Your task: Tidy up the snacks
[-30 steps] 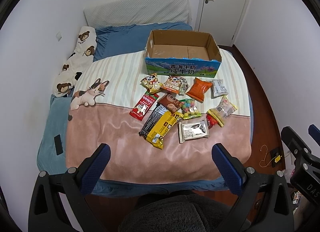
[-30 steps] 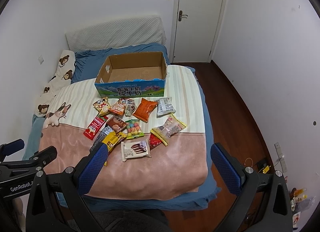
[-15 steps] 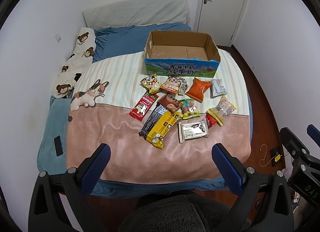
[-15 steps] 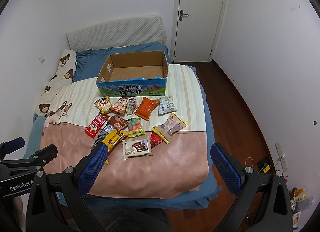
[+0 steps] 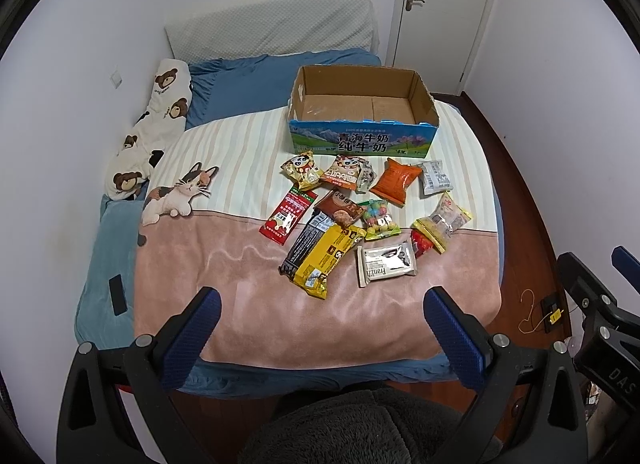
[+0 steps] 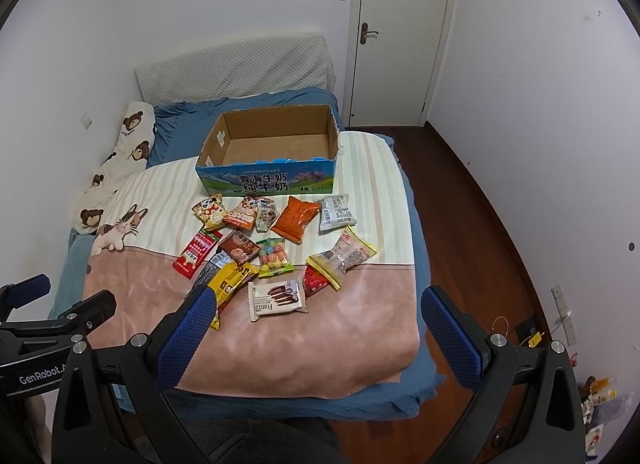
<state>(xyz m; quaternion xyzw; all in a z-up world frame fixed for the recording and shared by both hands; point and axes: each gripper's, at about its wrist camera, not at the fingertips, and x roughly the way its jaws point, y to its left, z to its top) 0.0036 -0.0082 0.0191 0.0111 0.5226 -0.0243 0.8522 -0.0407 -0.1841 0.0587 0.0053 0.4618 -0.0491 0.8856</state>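
— Thirteen or so snack packets lie loose on the blanket, and not one is in the cardboard box yet. So I judge I'm at the very start: nothing picked, both tools held back over the foot of the bed.

— Where's the box relative to the pile?

— Just behind it, on the striped part of the blanket, open side up and bare inside. The packets sit between me and the box, some overlapping: the yellow bar lies partly over the black bar, and the red packet is tucked under the clear bag with yellow edges.

— What are your grippers doing?

— My left gripper has its jaws spread wide, with nothing between them and touching nothing. My right gripper is the same: wide apart, bare, hanging above the near edge of the blanket.

— Next move?

— I'd guess reaching forward and down to a near, free-lying packet. The white wafer pack looks easiest for my right gripper, since it lies flat with nothing on top. Thin film on soft bedding may slip or bunch, so I'd come in low along an edge, pinch, then carry it over the box wall.
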